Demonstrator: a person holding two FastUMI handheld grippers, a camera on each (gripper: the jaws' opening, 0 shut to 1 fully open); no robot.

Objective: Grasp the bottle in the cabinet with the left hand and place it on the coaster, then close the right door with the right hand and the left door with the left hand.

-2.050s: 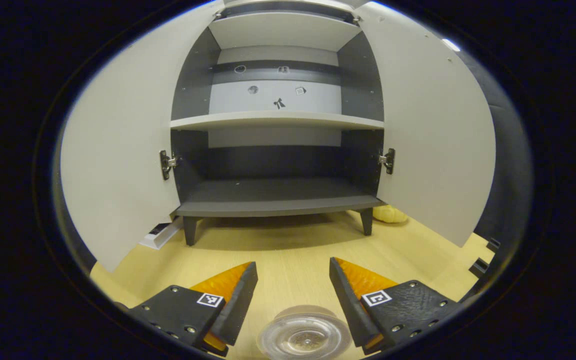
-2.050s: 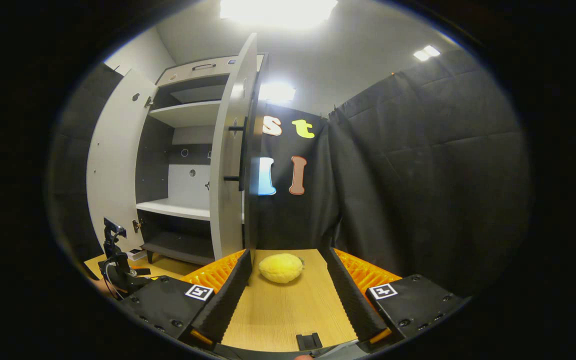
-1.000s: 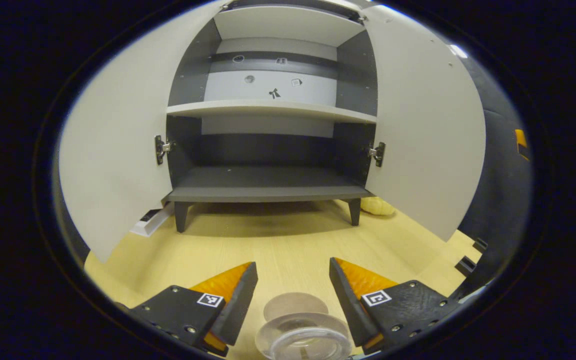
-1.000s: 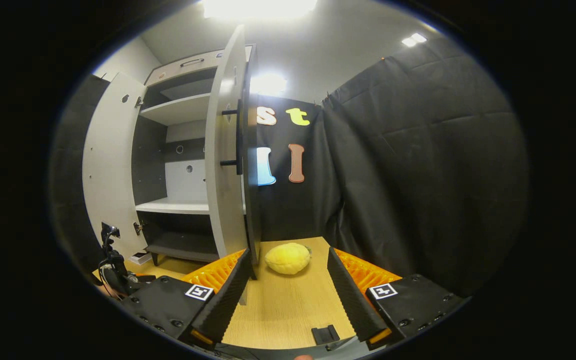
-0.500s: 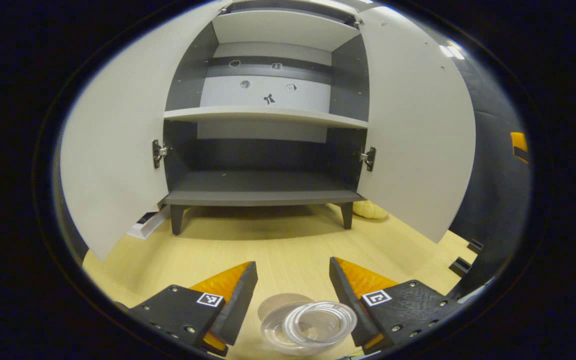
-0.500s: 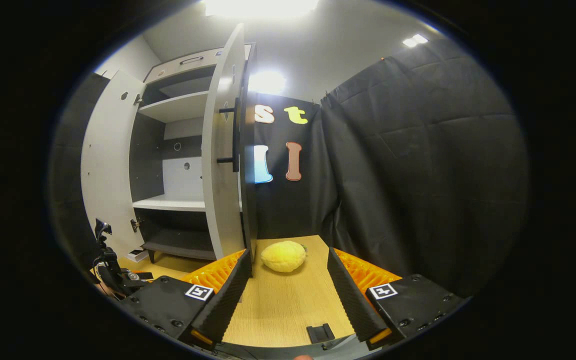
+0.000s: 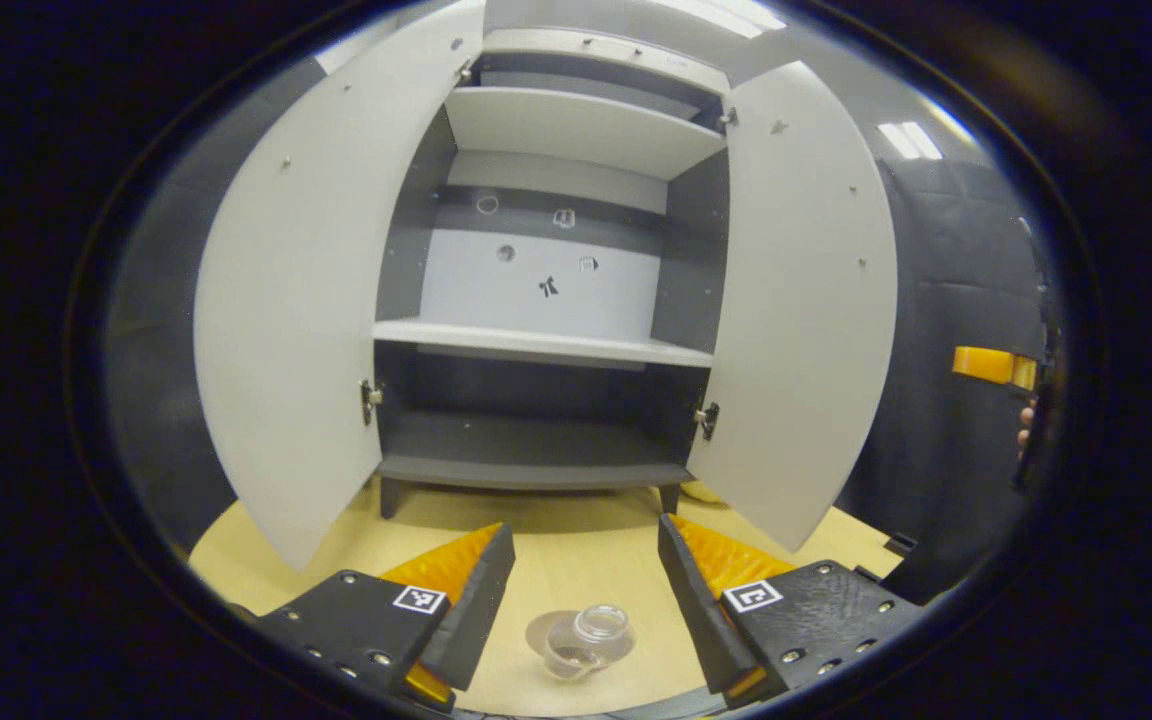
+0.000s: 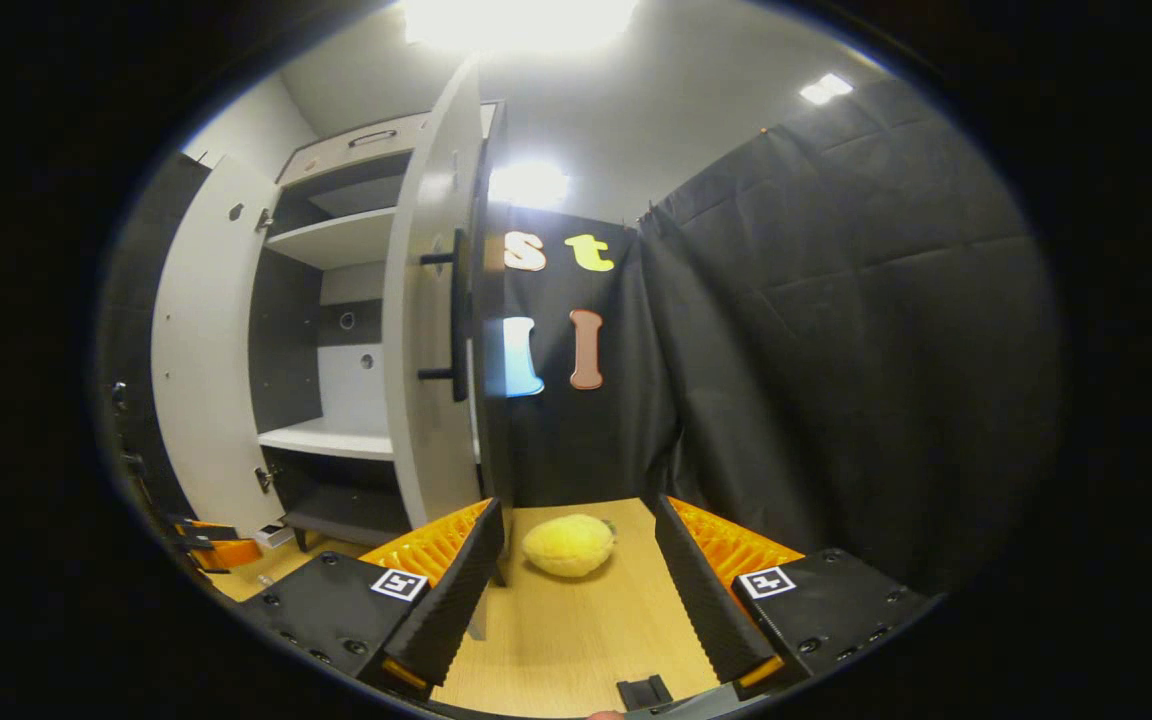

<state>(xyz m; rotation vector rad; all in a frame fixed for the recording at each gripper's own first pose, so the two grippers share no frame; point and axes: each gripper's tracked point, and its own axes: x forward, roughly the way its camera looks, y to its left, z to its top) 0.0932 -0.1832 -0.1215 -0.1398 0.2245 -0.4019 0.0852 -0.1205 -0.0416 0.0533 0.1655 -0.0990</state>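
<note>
step: clear bottle (image 7: 584, 640) stands on coaster (image 7: 548, 632) | my left gripper (image 7: 584, 570) and right gripper (image 8: 570, 560) both spread, empty | next: right claw pushes right door (image 8: 433, 330) toward cabinet (image 7: 546, 300)

One grey-and-white cabinet (image 7: 546, 300) stands at the back edge of the light wooden counter (image 7: 576, 560), with two pale flat doors: the left door (image 7: 296, 320) and the right door (image 7: 796, 310). Three shelves show inside. One clear plastic bottle (image 7: 586, 640) and one round tan coaster (image 7: 544, 632) are near the front edge. One yellow plush lemon (image 8: 568, 545) lies toward the right edge.
</note>
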